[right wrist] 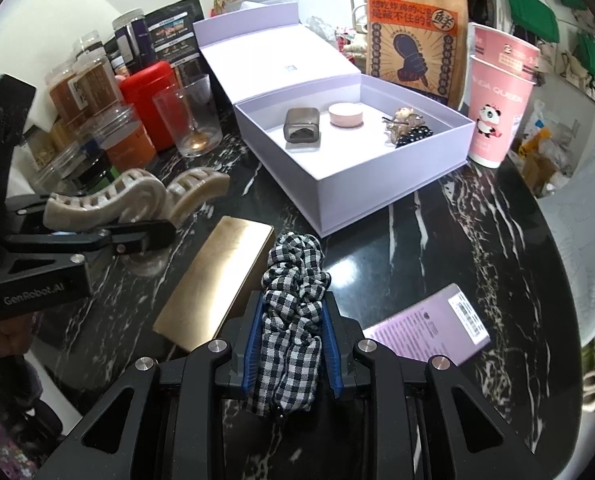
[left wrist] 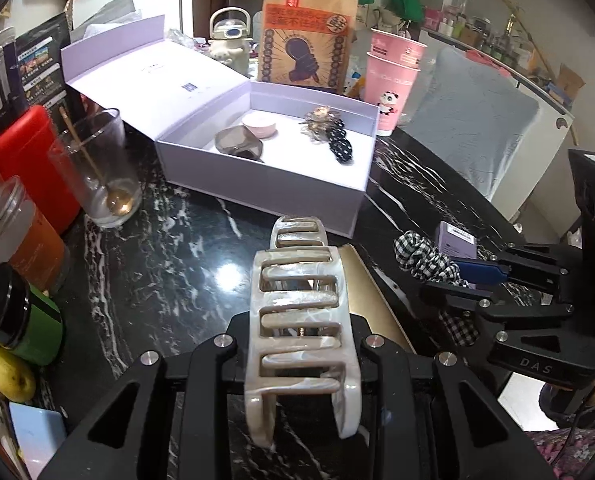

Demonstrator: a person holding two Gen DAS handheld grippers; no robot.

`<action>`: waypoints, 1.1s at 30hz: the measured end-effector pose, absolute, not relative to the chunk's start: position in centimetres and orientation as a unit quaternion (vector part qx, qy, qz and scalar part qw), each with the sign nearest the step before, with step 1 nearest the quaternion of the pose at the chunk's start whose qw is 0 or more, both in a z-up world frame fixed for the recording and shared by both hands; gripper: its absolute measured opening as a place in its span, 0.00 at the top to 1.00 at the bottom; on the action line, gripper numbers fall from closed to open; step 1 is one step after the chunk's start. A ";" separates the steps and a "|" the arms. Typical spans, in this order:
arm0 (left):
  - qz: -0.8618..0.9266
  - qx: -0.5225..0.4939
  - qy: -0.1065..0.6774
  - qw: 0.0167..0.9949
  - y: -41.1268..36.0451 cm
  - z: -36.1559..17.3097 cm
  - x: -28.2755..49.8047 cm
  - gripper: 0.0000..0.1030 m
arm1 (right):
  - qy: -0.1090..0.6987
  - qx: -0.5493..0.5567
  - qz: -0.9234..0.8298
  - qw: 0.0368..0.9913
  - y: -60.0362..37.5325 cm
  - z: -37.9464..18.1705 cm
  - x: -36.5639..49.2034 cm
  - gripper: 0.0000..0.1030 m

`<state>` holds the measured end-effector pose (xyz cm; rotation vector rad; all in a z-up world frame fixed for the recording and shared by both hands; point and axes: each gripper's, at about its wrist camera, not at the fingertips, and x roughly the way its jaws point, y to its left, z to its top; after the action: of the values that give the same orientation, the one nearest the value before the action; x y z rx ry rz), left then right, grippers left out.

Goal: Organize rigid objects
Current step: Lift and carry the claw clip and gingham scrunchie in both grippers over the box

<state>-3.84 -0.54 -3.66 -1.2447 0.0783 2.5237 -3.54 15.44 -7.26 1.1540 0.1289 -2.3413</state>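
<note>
My left gripper (left wrist: pixel 301 344) is shut on a large beige marbled claw clip (left wrist: pixel 297 320), held above the black marble table; the same claw clip (right wrist: pixel 137 200) shows at the left of the right wrist view. A black-and-white checked scrunchie (right wrist: pixel 293 320) is pinched between the blue pads (right wrist: pixel 331 344) of my right gripper (right wrist: pixel 291 344), which is shut on it. Ahead stands an open lilac box (left wrist: pixel 257 188) (right wrist: pixel 377 176). Inside lie a grey clip (right wrist: pixel 302 125), a pink round case (right wrist: pixel 346 114), a gold hair ornament (right wrist: pixel 403 118) and a black dotted clip (left wrist: pixel 339 142).
A gold flat box (right wrist: pixel 213 284) and a lilac card box (right wrist: pixel 429 326) lie on the table near my grippers. A glass with a spoon (left wrist: pixel 97 168), a red tin (left wrist: pixel 33 160) and jars crowd the left. Pink paper cups (right wrist: pixel 497 104) and a brown paper bag (right wrist: pixel 413 40) stand behind the box.
</note>
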 end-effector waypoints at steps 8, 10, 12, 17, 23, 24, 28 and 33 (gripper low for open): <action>0.883 -0.433 0.025 0.178 1.2 -3.5 -2.7 0.73 | 0.023 0.417 -0.873 0.250 17.6 -6.5 -1.7 0.74; 0.883 -0.432 0.027 0.183 1.6 -3.4 -2.5 0.73 | 0.022 0.415 -0.875 0.248 17.9 -6.4 -1.3 0.74; 0.882 -0.431 0.027 0.188 2.0 -3.3 -2.2 0.73 | 0.022 0.414 -0.876 0.246 18.3 -6.3 -0.9 0.74; 0.882 -0.426 0.025 0.200 3.0 -3.1 -1.7 0.73 | 0.018 0.412 -0.877 0.245 18.9 -5.9 0.0 0.74; 0.883 -0.418 0.031 0.213 4.2 -2.5 -1.3 0.73 | 0.018 0.397 -0.885 0.244 19.3 -4.9 0.5 0.74; 0.884 -0.415 0.032 0.214 4.3 -2.3 -1.3 0.73 | 0.018 0.396 -0.885 0.245 19.3 -4.8 0.5 0.74; 0.887 -0.407 0.032 0.217 4.5 -1.4 -1.5 0.73 | 0.019 0.386 -0.888 0.247 19.5 -3.9 0.4 0.74; 0.891 -0.396 0.036 0.218 4.8 -0.2 -2.0 0.73 | 0.019 0.377 -0.891 0.251 19.6 -3.0 -0.2 0.74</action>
<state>-2.02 4.84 -0.20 -1.0958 0.0998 2.4681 -0.16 19.64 -2.96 1.0246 0.0524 -2.4252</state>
